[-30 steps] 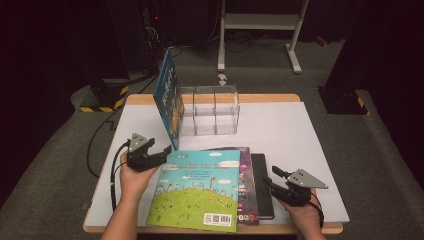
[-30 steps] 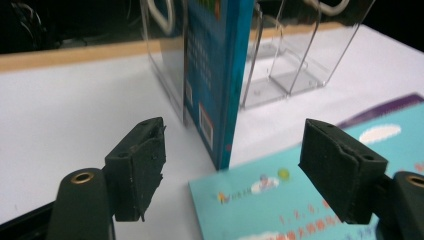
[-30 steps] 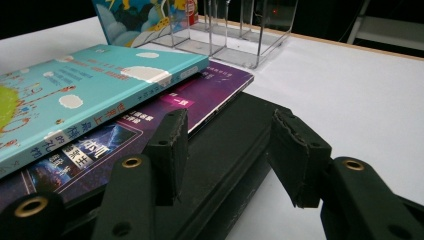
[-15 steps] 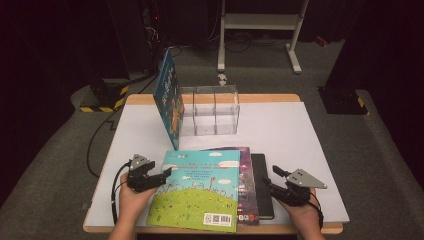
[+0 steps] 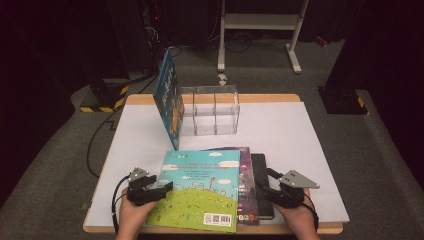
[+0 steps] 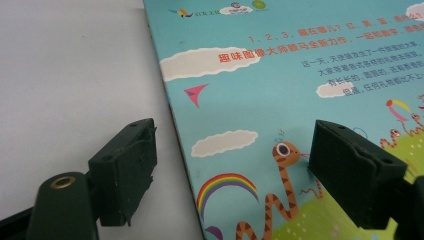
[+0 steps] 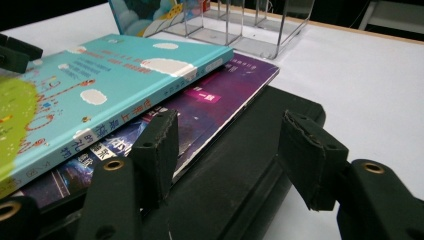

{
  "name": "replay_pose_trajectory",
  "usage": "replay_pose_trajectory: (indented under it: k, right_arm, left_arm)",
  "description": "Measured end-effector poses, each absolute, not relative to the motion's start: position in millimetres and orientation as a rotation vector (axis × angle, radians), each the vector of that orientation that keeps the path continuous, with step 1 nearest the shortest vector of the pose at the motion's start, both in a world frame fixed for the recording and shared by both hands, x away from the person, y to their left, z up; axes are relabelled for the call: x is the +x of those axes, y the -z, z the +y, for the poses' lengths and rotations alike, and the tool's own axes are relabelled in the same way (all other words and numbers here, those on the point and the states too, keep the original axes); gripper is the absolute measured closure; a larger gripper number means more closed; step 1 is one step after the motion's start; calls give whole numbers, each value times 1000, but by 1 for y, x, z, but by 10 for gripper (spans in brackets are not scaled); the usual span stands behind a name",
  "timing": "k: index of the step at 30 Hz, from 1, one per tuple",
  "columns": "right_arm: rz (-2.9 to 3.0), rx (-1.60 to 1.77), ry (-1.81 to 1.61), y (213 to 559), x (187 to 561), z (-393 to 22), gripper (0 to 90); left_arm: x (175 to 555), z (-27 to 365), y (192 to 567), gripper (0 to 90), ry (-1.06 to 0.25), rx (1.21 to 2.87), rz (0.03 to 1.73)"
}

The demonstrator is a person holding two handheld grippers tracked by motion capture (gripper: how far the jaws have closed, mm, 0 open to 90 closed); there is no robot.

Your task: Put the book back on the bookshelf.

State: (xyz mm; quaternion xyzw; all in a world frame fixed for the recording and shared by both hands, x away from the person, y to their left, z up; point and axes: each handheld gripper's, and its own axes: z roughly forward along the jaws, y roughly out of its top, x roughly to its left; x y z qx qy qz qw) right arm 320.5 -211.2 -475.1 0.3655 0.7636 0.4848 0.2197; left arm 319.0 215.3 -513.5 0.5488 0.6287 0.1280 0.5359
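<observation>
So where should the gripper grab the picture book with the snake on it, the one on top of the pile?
Probably by its left long edge, coming in level from the left. The picture book lies flat on the pile, and that edge overhangs the white table. The left gripper already straddles it, jaws open, just widened, nothing pinched.
</observation>
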Motion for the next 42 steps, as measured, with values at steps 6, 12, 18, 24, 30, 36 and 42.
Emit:
replay_pose_trajectory:
  k: [6,12,18,24,30,36,42]
  right_arm:
    - [2119,1013,-1321,476,320,-205,406]
    - [2127,1009,-1342,474,318,-197,394]
    - [2143,984,-1343,472,314,-188,395]
    - [2144,965,-1358,471,313,-185,388]
    - [2146,958,-1366,470,315,-184,386]
    - [2145,963,-1378,469,315,-183,384]
    - [2157,956,-1390,468,315,-181,385]
  left_arm:
    - [315,216,514,209,-276,1314,1482]
    - [313,213,513,228,-258,1312,1483]
    - [311,213,512,236,-254,1309,1492]
    - [307,211,512,244,-251,1318,1492]
    - [303,209,511,245,-244,1331,1491]
    - [300,203,511,245,-232,1333,1483]
    - [298,198,511,243,-217,1349,1466]
